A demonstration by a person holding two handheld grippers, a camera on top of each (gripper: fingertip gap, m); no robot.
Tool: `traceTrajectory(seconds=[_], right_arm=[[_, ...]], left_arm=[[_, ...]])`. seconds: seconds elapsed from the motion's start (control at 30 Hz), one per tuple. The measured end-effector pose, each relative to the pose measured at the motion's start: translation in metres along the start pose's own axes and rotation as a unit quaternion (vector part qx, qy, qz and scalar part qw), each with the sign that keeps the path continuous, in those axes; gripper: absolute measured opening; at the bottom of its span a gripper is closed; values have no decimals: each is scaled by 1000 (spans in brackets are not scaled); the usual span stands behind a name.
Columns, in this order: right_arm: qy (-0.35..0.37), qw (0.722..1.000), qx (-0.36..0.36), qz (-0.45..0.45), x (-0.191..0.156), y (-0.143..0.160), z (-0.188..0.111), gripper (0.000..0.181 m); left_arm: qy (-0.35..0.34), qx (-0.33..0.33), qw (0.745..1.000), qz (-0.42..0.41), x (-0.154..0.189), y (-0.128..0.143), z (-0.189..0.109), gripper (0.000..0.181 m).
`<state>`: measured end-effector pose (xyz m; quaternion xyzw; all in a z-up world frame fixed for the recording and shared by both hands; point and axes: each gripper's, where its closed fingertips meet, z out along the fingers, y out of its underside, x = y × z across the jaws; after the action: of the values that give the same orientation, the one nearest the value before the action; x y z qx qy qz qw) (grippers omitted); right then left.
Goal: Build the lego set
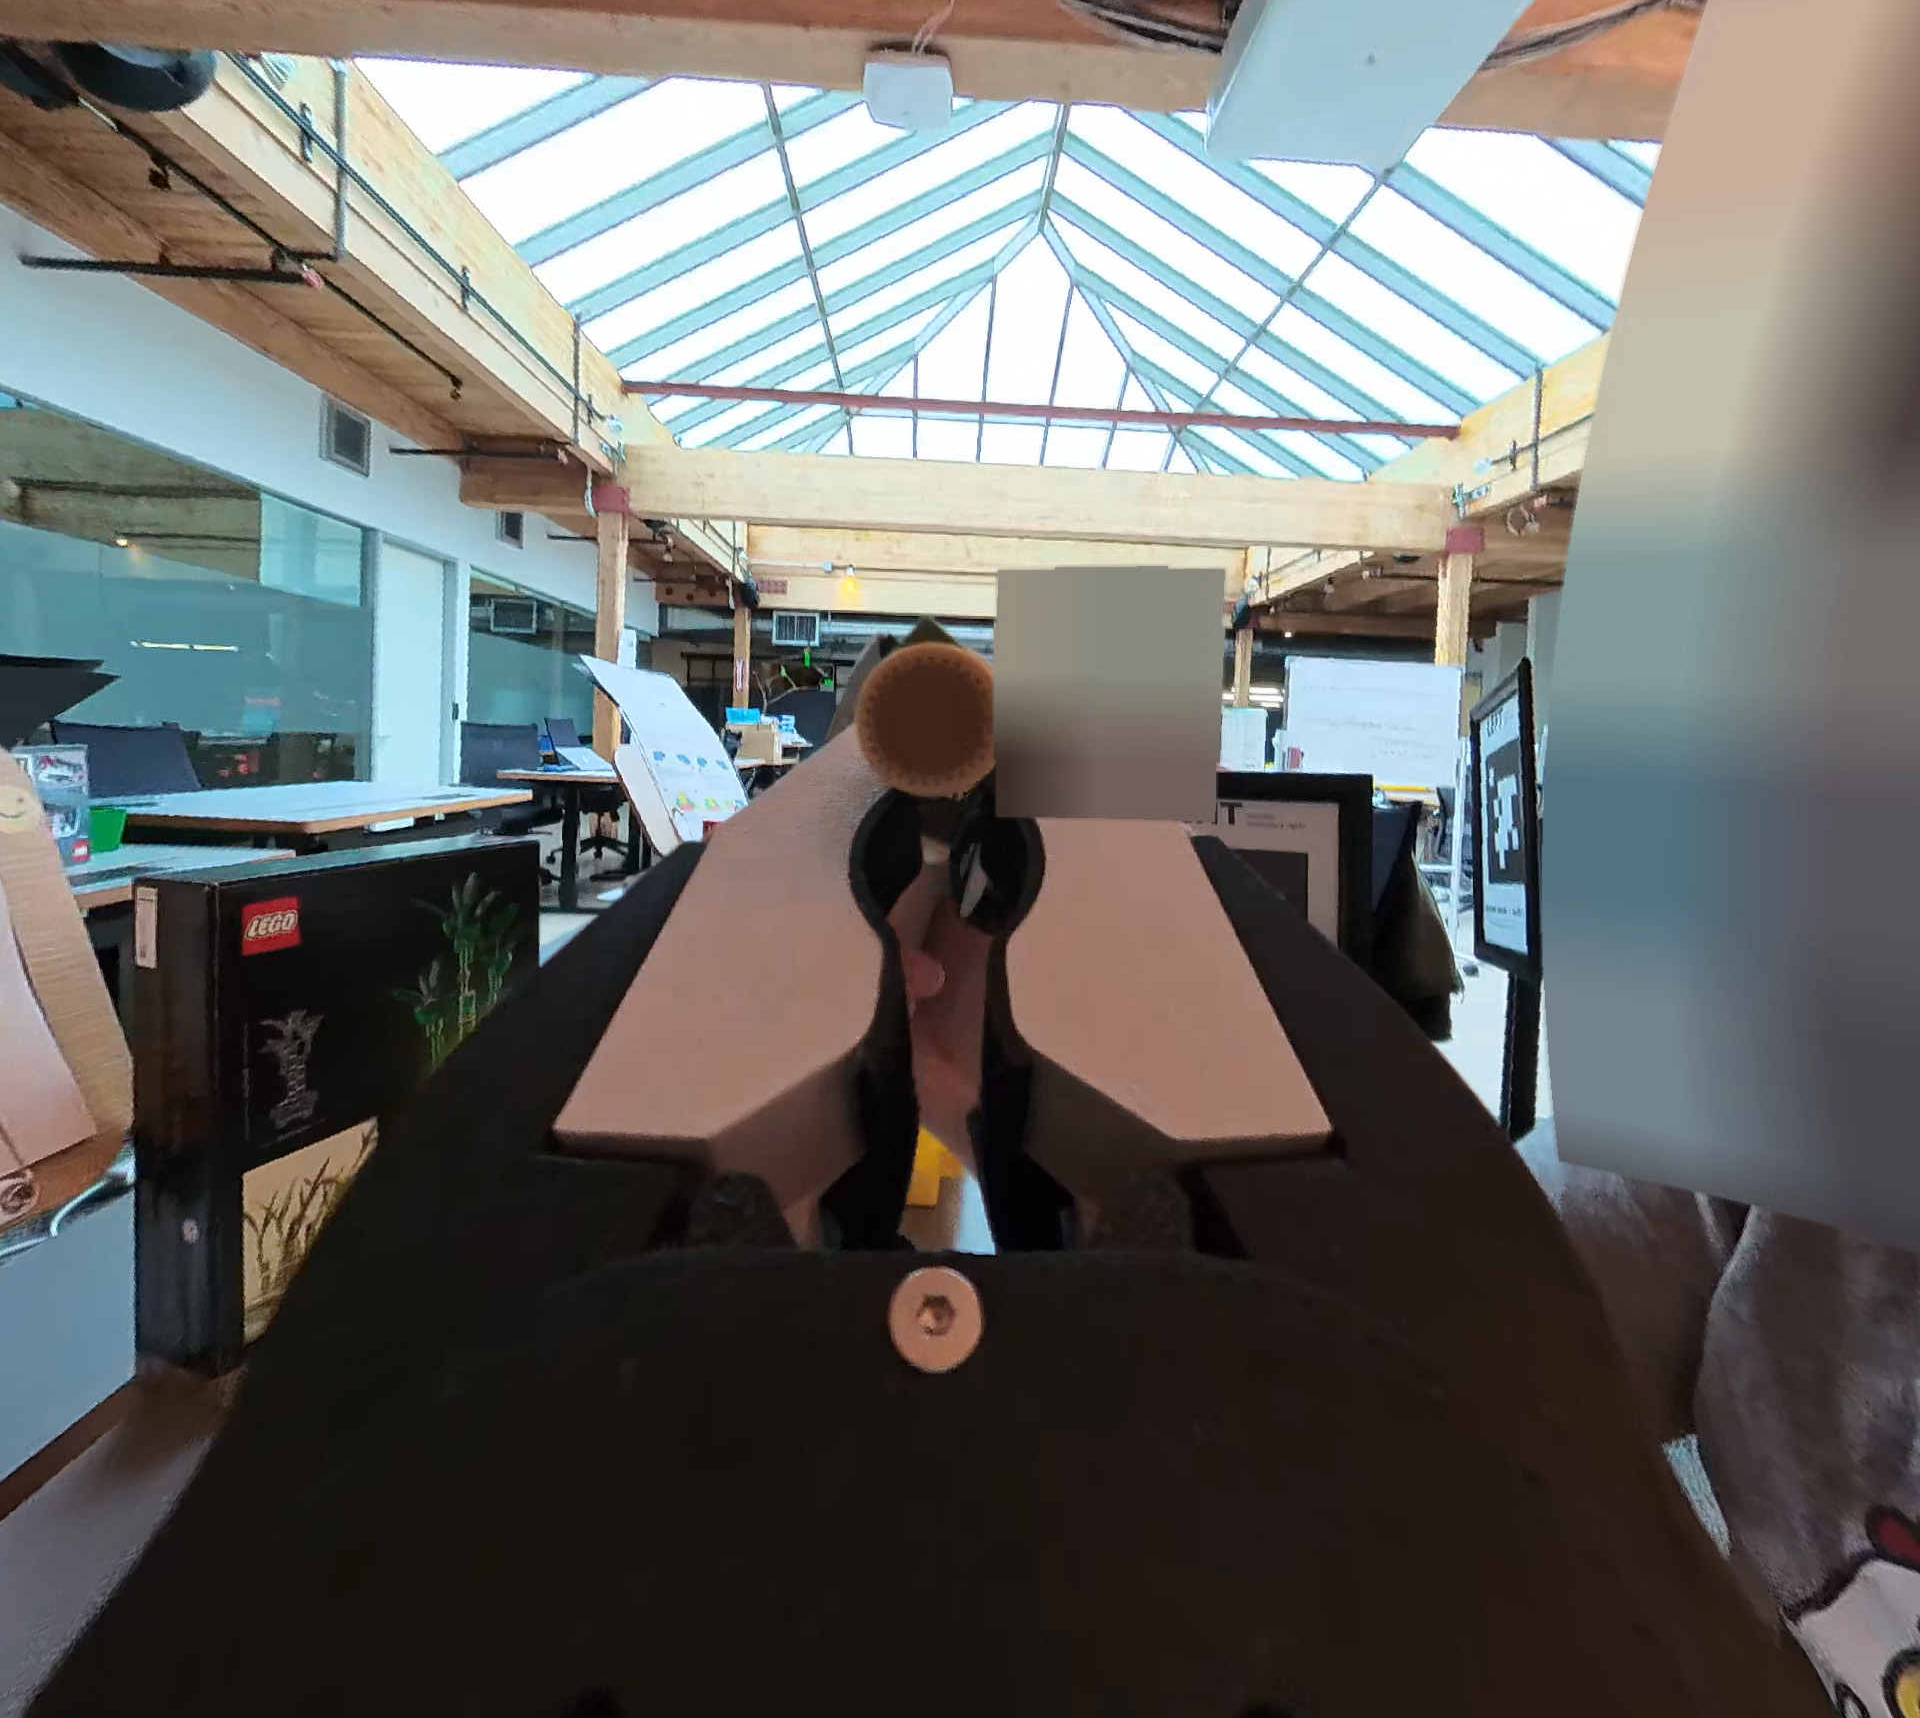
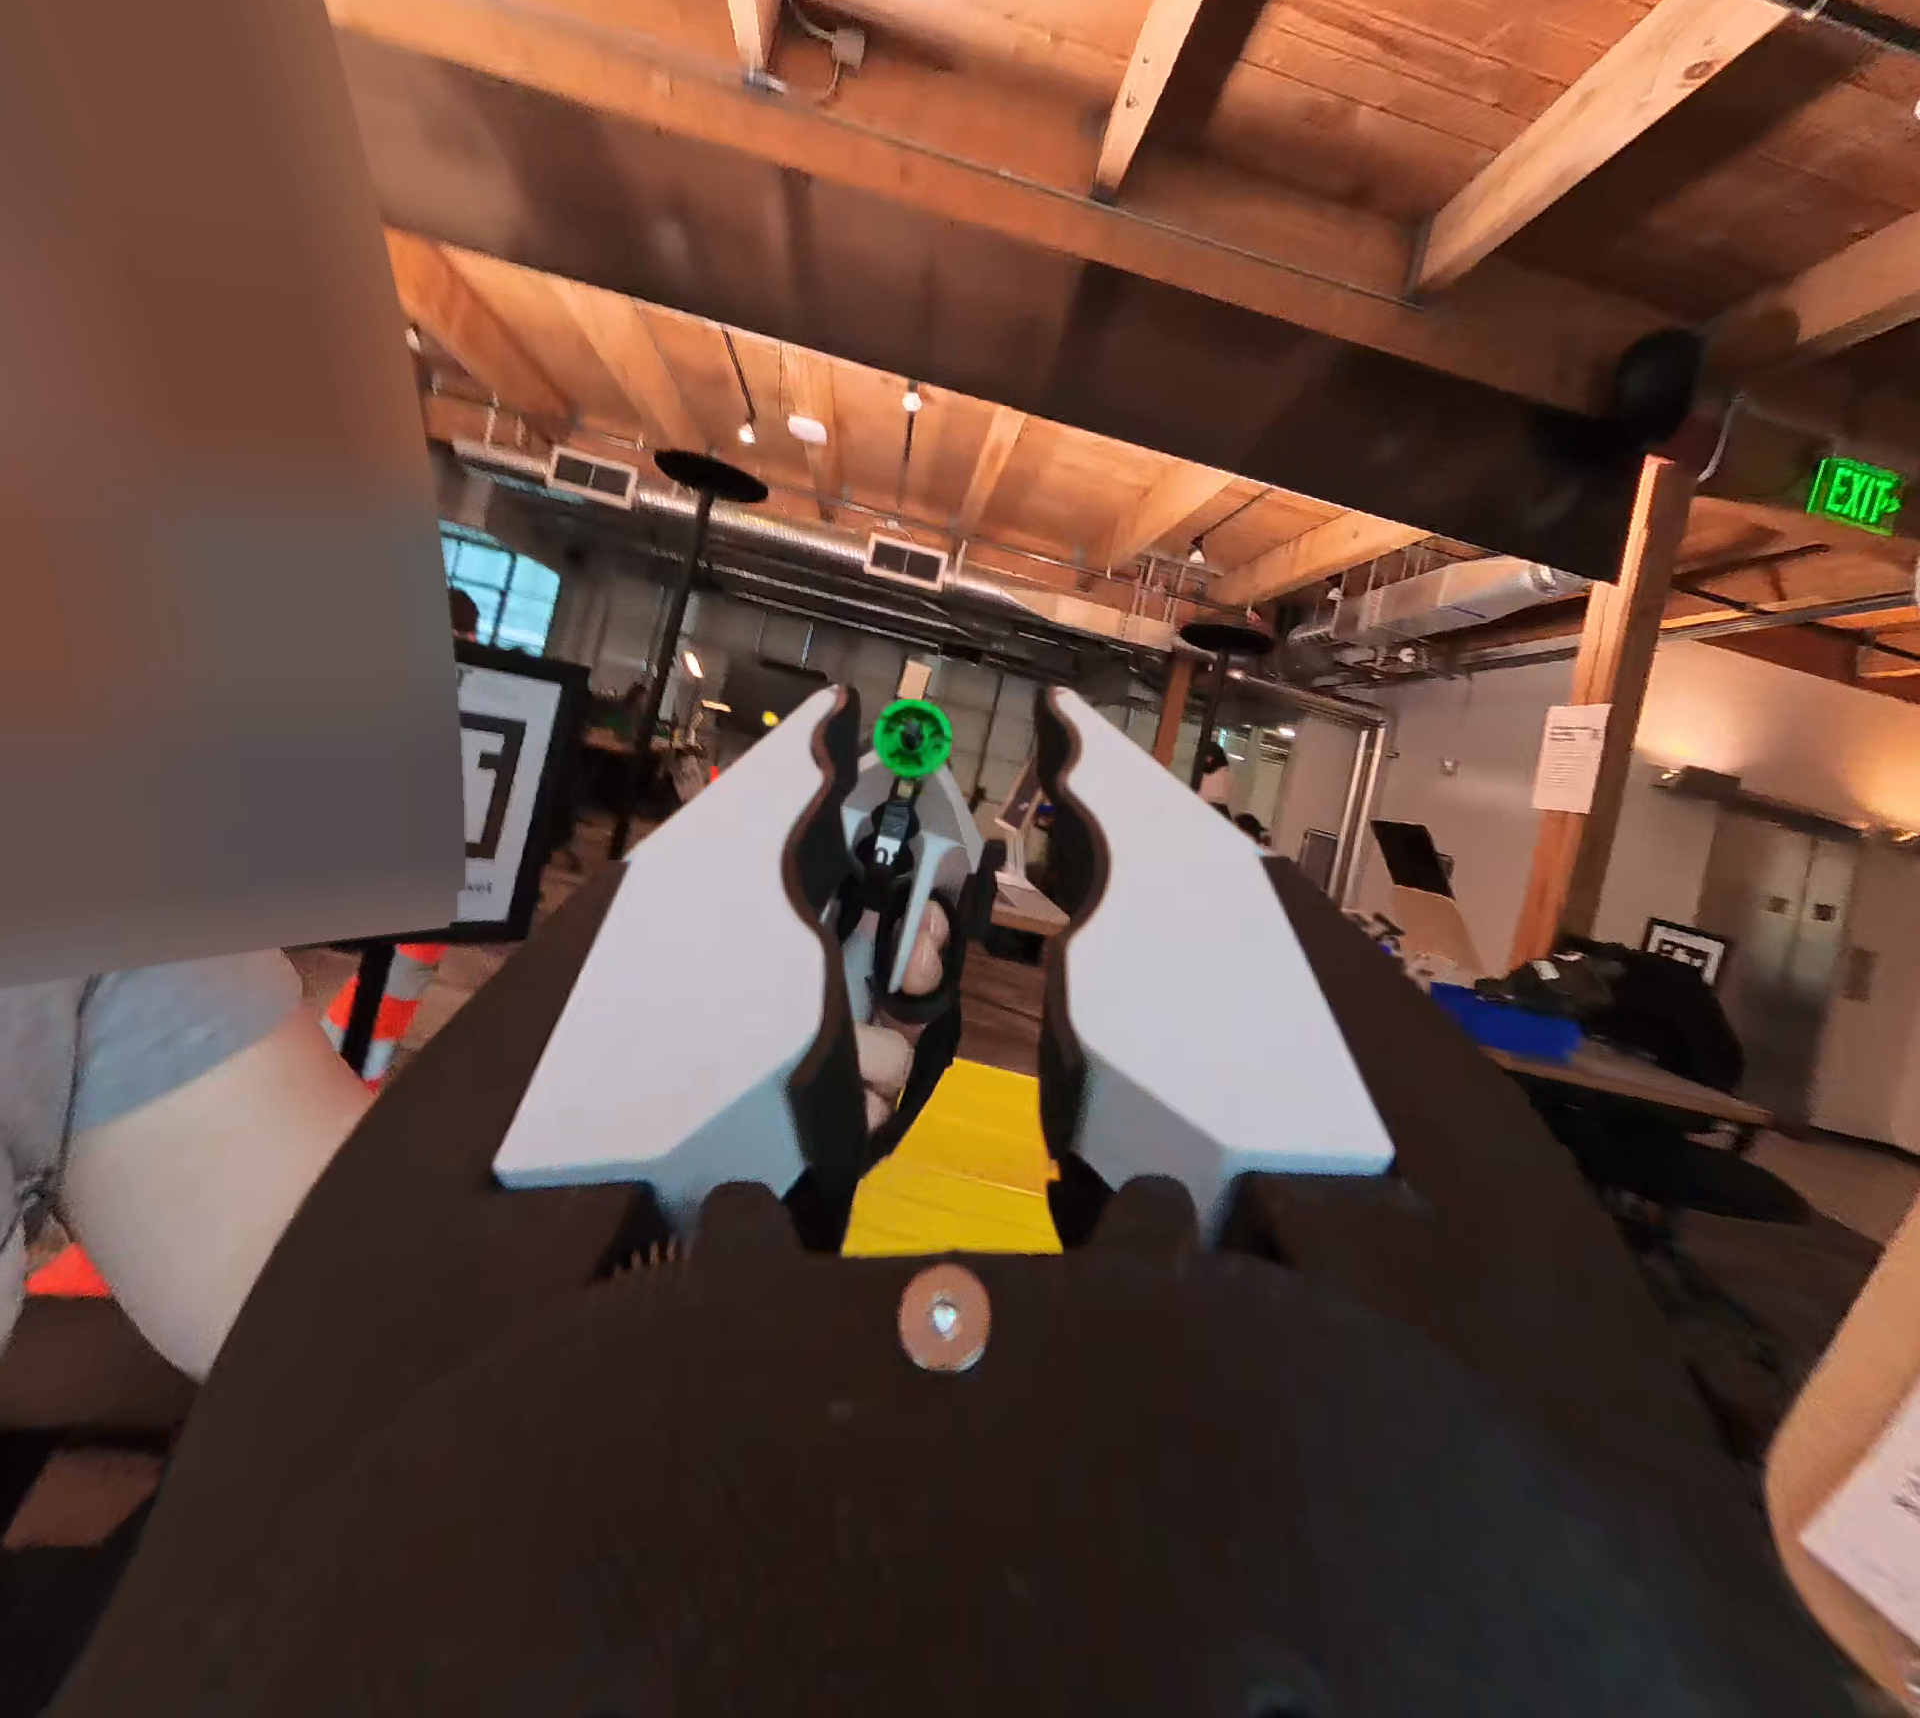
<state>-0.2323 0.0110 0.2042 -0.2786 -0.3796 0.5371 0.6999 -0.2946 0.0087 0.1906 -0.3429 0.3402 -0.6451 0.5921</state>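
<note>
Both grippers are raised and point at each other in mid-air. My left gripper (image 1: pixel 940 795) is shut, with a round tan lego piece (image 1: pixel 925 718) at its fingertips. In the right wrist view the left gripper (image 2: pixel 906 801) shows farther off, facing the camera, with a round green piece (image 2: pixel 912 736) at its tip. I cannot tell whether the tan and green are one assembly. My right gripper (image 2: pixel 948 704) is open and empty, its fingers spread on either side of the left gripper's tip but short of it. A yellow lego surface (image 2: pixel 956 1149) lies below, between the fingers.
A black lego box (image 1: pixel 332 1045) stands at the left. A cardboard box (image 2: pixel 1849 1460) is at the lower right. The person's arm (image 2: pixel 208 1201) is close on the left, and grey clothing (image 1: pixel 1818 1408) on the right. Desks and framed marker boards stand behind. About 7 cm separates my left fingertips from my right.
</note>
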Motion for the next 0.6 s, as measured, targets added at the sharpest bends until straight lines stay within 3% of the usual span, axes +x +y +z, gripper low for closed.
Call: traceTrajectory(seconds=[0.1,0.27,0.6], right_arm=[[-12,999,20,31,1,5,2,21],[-13,999,0,39,-2,13,9,22],[47,978,153,137,12,5,12,15]], left_arm=[[-6,-6,1000,-1,-3,2,-1,1],[-18,4,1000,-4,-8,-3,-3,0],[-49,33,998,-7,-11,9,6,0]])
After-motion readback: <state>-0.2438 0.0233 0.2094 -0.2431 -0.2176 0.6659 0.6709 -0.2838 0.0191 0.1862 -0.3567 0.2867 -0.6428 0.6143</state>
